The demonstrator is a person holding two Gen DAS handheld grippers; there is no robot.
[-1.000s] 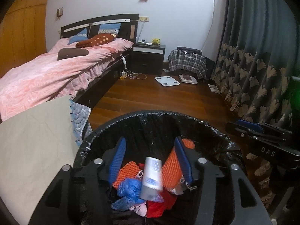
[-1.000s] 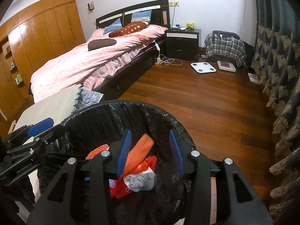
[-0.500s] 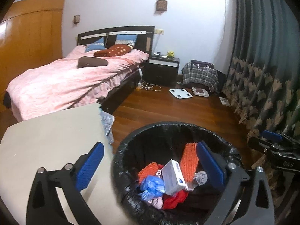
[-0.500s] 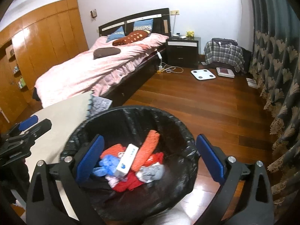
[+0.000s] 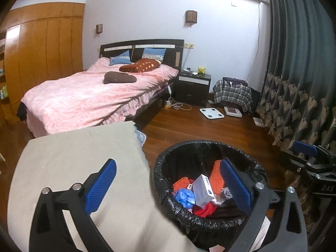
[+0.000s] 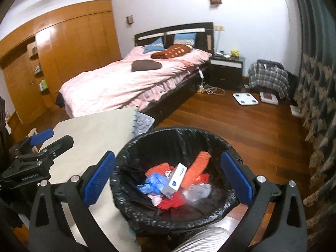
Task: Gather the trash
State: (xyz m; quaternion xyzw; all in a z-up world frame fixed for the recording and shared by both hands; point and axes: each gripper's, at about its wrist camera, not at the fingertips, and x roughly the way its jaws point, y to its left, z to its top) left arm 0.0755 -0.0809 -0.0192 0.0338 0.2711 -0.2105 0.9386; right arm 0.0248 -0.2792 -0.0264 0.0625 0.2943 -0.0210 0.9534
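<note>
A bin with a black liner (image 5: 168,206) (image 6: 218,145) stands beside a beige-covered table (image 5: 69,157) (image 6: 92,134). In it lie a white and blue box (image 5: 203,190) (image 6: 177,177), orange foam netting (image 5: 216,174) (image 6: 197,169), a blue glove (image 5: 184,196) (image 6: 155,181), red cloth and a grey rag. My left gripper (image 5: 168,187) is open and empty, high above the bin's left rim. My right gripper (image 6: 168,178) is open and empty above the bin. Each gripper also shows in the other's view: the left (image 6: 37,157) and the right (image 5: 310,159).
A bed with a pink cover (image 5: 88,98) stands behind the table. A dark nightstand (image 5: 193,84), a plaid bag (image 5: 232,92) and a white scale (image 5: 211,113) are on the wooden floor beyond. A patterned curtain (image 5: 294,94) hangs at the right.
The left gripper opened and dropped the white and blue box into the bin. The right gripper opened too. Both have lifted away from the bin.
</note>
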